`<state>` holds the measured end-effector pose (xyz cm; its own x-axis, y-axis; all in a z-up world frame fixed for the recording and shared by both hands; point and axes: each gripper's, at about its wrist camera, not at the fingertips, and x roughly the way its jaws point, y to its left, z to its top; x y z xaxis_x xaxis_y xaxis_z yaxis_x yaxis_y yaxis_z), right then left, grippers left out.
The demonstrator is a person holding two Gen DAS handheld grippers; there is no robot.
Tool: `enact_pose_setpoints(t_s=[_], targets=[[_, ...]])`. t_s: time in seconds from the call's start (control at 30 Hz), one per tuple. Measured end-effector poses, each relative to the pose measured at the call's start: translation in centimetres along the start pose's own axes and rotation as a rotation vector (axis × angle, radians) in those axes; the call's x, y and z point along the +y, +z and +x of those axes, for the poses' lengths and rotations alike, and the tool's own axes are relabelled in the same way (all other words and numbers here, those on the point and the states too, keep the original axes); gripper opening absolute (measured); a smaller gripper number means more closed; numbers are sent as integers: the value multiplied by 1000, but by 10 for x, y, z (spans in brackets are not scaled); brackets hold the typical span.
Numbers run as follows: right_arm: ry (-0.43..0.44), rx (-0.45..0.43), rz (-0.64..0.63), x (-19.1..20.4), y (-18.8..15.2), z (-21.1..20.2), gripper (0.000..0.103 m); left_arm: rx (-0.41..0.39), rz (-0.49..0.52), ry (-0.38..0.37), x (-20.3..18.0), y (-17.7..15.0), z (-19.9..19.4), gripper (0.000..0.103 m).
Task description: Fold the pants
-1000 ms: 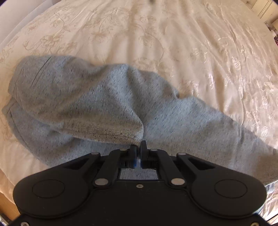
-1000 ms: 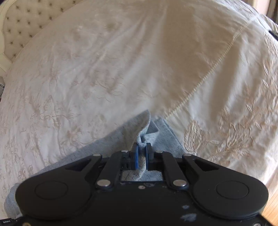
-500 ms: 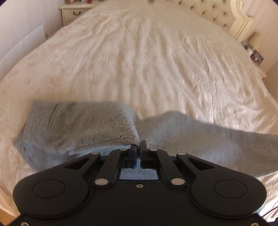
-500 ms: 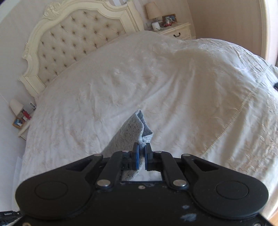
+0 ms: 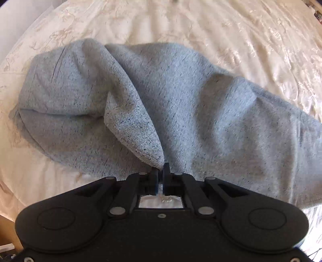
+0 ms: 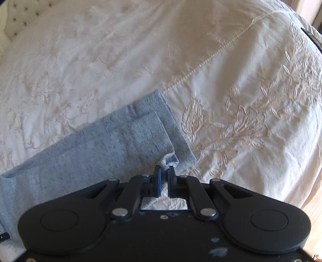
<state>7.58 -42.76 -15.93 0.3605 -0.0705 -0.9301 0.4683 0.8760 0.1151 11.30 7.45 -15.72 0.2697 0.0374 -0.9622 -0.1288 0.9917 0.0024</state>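
Observation:
Light blue-grey knit pants (image 5: 191,104) lie on the cream embroidered bedspread (image 5: 241,30). In the left wrist view the waist end is bunched at the left and a pinched fold of cloth rises to my left gripper (image 5: 160,171), which is shut on it. In the right wrist view the two leg ends (image 6: 124,141) lie stacked flat on the bedspread (image 6: 140,50), cuffs toward the right. My right gripper (image 6: 164,171) is shut on the near corner of the cuff.
The bedspread spreads far beyond the pants in both views. A tufted headboard (image 6: 18,14) shows at the top left of the right wrist view. The bed's edge and a wooden floor (image 6: 314,221) are at the lower right.
Both grippers have come down from a raised position. The pants have been lowered onto the bed, the leg ends now lying flat instead of hanging from the right gripper.

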Motion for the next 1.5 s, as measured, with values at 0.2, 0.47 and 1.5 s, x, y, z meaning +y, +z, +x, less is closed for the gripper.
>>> enact_pose_setpoints(t_s=[0.2,0.47,1.5], targets=[[115,-263,-46,13,30,-73,6,-108,-8,-17,0,-2,-29,4],[-78,14,-81,-15,5,40,6,12,58,71,-25,-17,30,5],[-157,-134,-147,88,-14,-25,28,-16,-14,27,98,-3,-16,24]])
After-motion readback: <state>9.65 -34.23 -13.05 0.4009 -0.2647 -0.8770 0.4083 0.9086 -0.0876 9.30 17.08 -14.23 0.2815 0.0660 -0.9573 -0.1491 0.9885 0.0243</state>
